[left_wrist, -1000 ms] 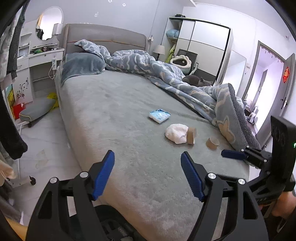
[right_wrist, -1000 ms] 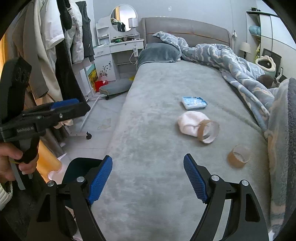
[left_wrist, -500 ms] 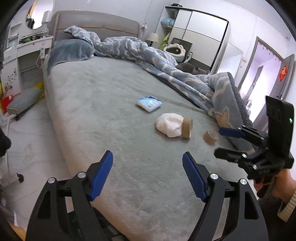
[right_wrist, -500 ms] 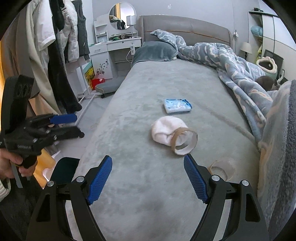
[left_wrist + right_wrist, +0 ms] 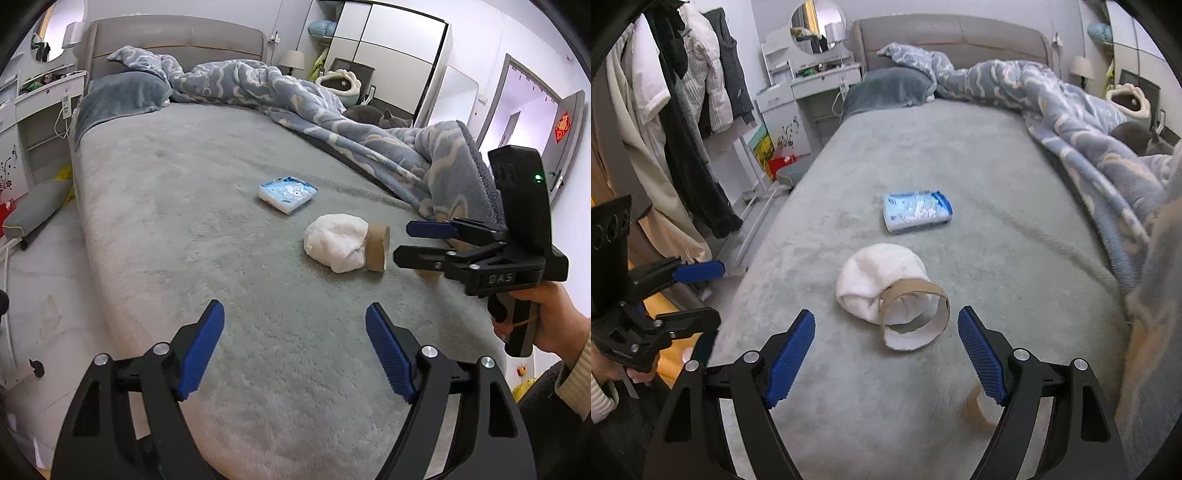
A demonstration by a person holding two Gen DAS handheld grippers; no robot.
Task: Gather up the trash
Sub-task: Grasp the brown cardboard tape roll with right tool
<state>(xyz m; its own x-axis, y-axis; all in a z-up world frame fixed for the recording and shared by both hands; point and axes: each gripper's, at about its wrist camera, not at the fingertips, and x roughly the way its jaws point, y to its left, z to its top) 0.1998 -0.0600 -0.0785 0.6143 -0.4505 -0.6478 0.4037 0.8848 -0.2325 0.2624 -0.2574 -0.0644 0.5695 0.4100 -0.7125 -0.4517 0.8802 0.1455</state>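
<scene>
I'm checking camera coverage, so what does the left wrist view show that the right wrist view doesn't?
Only the left wrist view shows the grey cat behind the quilt, the wardrobe and the open door. Only the right wrist view shows the clothes rack and the round mirror in full. Both show the tissue pack, the white wad and the cardboard ring against it.

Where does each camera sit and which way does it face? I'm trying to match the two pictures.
Left wrist: on the left gripper, looking down across the bed toward the wardrobe side; the right gripper and its hand show at right.
Right wrist: on the right gripper, looking up the bed toward the headboard; the left gripper shows at left.
Shared: tissue pack, white wad, cardboard ring.
</scene>
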